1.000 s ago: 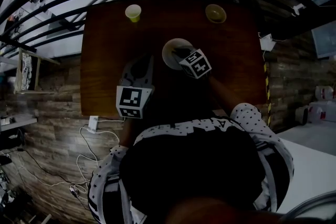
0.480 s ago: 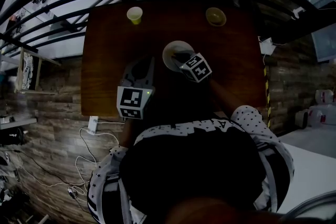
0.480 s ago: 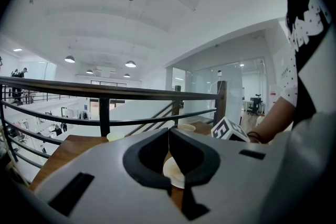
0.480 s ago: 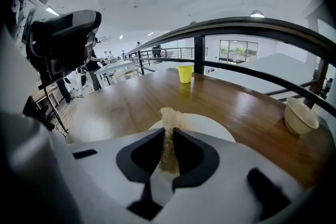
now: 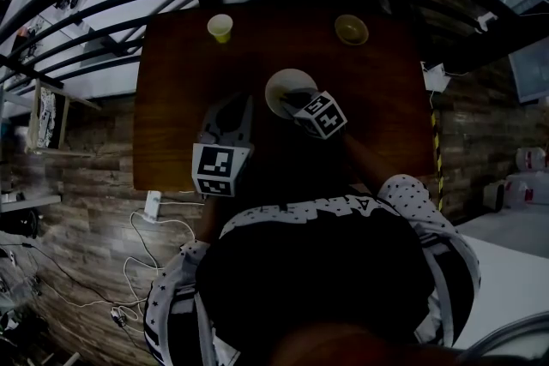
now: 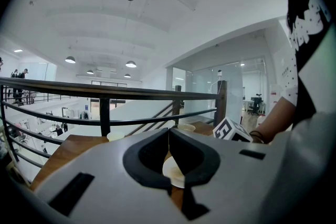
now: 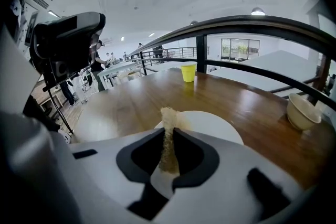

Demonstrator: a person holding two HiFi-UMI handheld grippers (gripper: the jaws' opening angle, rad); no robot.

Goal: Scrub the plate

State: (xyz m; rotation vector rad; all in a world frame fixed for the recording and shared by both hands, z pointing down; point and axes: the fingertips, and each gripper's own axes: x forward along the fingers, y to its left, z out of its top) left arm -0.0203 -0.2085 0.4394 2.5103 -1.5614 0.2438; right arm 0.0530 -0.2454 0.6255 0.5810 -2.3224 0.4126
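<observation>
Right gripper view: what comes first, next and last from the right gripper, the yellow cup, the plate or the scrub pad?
1. scrub pad, pinched between the right gripper's fingers.
2. plate, just ahead, on the table.
3. yellow cup, straight ahead at the far edge.

The plate [image 5: 279, 88] lies before the cup [image 5: 220, 27], left, and the bowl [image 5: 351, 29], right.

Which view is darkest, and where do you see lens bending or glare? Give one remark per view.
Head view: darkest, the table very dark, the plate bright. Left gripper view: evenly lit, the railing bowed by the wide lens. Right gripper view: pale glare on the near table; the sponge in the jaws looks soft.
</observation>
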